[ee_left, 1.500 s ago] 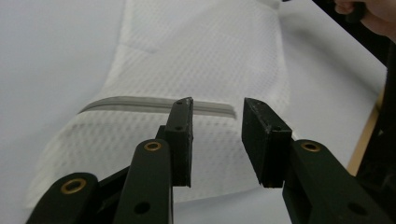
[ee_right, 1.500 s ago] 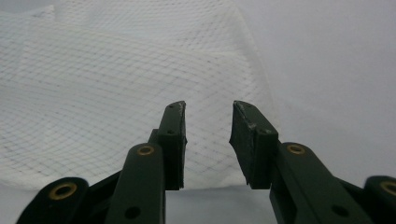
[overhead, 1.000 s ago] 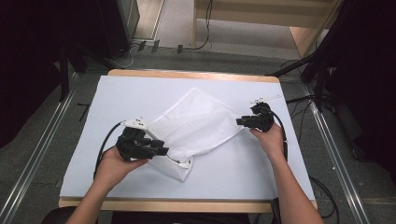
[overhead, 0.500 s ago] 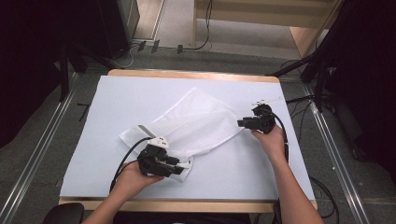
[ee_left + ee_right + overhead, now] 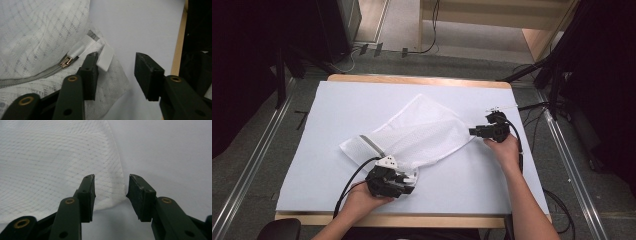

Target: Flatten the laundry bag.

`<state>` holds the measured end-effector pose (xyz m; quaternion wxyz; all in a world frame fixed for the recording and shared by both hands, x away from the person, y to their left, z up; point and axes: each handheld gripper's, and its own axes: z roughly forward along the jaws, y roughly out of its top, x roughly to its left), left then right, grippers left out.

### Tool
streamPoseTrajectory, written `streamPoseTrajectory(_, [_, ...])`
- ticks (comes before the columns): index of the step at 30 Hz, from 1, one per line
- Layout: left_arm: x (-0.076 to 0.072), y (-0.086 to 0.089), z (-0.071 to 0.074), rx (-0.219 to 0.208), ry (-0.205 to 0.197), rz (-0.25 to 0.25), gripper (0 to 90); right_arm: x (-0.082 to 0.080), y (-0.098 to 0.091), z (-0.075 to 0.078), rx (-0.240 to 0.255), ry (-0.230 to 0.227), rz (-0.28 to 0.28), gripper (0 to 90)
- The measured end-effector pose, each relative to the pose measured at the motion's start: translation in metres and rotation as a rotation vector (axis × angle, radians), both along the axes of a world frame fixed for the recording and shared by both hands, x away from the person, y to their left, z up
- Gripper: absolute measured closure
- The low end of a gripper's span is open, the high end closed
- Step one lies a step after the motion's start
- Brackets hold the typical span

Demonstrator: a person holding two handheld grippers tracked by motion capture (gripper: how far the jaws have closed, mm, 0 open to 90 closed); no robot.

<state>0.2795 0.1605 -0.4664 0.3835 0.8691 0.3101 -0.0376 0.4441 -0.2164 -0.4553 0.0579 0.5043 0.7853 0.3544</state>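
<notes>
– Where's the mesh bag [image 5: 417,134]?

– Flat on the white counter [image 5: 337,107], between my two hands. Its inside is hard to make out through the netting, and the white tag [image 5: 105,57] by the zipper [image 5: 65,61] shows no writing I can read.

– Your left gripper [image 5: 408,181]?

– Jaws apart, just closing a little; one jaw lies on the bag's corner beside the tag, nothing pinched.

– The right gripper [image 5: 472,131]?

– It has just been opening; the bag's far corner lies between the jaws, pads clear

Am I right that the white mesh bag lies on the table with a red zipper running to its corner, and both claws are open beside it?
Not quite: the zipper on the mesh bag is grey, not red, as the left gripper view shows. The left claw and right claw are indeed open.
</notes>
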Motion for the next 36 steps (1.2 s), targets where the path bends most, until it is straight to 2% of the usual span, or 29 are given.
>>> streamPoseTrajectory(4, [-0.001, 0.002, -0.002, 0.01, -0.022, 0.012, 74.9, 0.002, 0.003, -0.003, -0.011, 0.008, 0.009, 60.5])
streamPoseTrajectory(6, [-0.001, 0.001, -0.002, 0.02, -0.023, 0.01, 77.8, 0.003, 0.003, -0.004, -0.015, 0.015, 0.013, 61.4])
streamPoseTrajectory(7, [-0.001, 0.001, -0.002, 0.023, -0.026, 0.007, 82.7, 0.004, 0.006, -0.007, -0.017, 0.039, 0.024, 68.3])
streamPoseTrajectory(8, [-0.001, 0.001, -0.002, 0.023, -0.026, 0.007, 83.4, 0.004, 0.006, -0.007, -0.017, 0.039, 0.024, 68.3])
streamPoseTrajectory(9, [0.0, 0.001, -0.001, 0.032, -0.021, 0.006, 87.6, 0.005, 0.008, -0.008, -0.02, 0.056, 0.035, 77.4])
streamPoseTrajectory(10, [0.001, 0.002, -0.001, 0.032, -0.014, 0.005, 87.6, 0.005, 0.008, -0.008, -0.02, 0.056, 0.035, 77.4])
streamPoseTrajectory(11, [0.003, 0.002, -0.001, 0.032, 0.006, 0.006, 89.6, 0.007, 0.009, -0.008, -0.023, 0.072, 0.047, 85.9])
streamPoseTrajectory(14, [0.005, 0.003, 0.0, 0.034, 0.026, 0.0, 90.0, 0.008, 0.009, -0.006, -0.028, 0.08, 0.042, 89.0])
streamPoseTrajectory(15, [0.006, 0.004, 0.003, 0.034, 0.047, -0.003, 90.0, 0.011, 0.006, -0.004, -0.028, 0.065, 0.026, 89.4])
streamPoseTrajectory(17, [0.006, 0.005, 0.005, 0.03, 0.049, -0.009, 90.0, 0.012, 0.005, -0.003, -0.031, 0.058, 0.017, 89.5])
streamPoseTrajectory(18, [0.004, 0.007, 0.009, 0.003, 0.056, -0.017, 90.0, 0.017, 0.001, -0.001, -0.018, 0.04, -0.011, 89.6])
streamPoseTrajectory(20, [0.003, 0.007, 0.011, 0.0, 0.056, -0.018, 90.0, 0.019, -0.001, -0.001, -0.014, 0.035, -0.022, 89.6])
streamPoseTrajectory(21, [0.0, 0.008, 0.015, -0.02, 0.059, -0.027, 90.0, 0.025, -0.004, 0.0, -0.013, 0.029, -0.044, 89.6])
streamPoseTrajectory(22, [-0.001, 0.008, 0.016, -0.023, 0.062, -0.034, 90.0, 0.028, -0.005, -0.001, -0.016, 0.023, -0.045, 89.6])
streamPoseTrajectory(24, [-0.002, 0.007, 0.016, -0.03, 0.065, -0.038, 90.0, 0.03, -0.005, -0.001, -0.015, 0.023, -0.055, 89.6])
streamPoseTrajectory(25, [-0.005, 0.005, 0.015, -0.034, 0.077, -0.047, 90.0, 0.036, -0.004, -0.001, -0.019, 0.018, -0.063, 89.6])
streamPoseTrajectory(27, [-0.008, 0.002, 0.015, -0.019, 0.079, -0.064, 90.0, 0.041, -0.002, 0.0, -0.026, 0.008, -0.064, 89.8])
streamPoseTrajectory(30, [-0.014, -0.002, 0.013, -0.022, 0.086, -0.081, 90.0, 0.05, 0.001, 0.001, -0.037, -0.001, -0.071, 89.9])
streamPoseTrajectory(33, [-0.016, -0.008, 0.011, -0.041, 0.098, -0.083, 90.0, 0.057, 0.006, -0.001, -0.046, -0.012, -0.075, 90.0])
streamPoseTrajectory(36, [-0.015, -0.011, 0.007, -0.037, 0.107, -0.079, 89.5, 0.061, 0.014, -0.004, -0.069, -0.006, -0.064, 89.6])
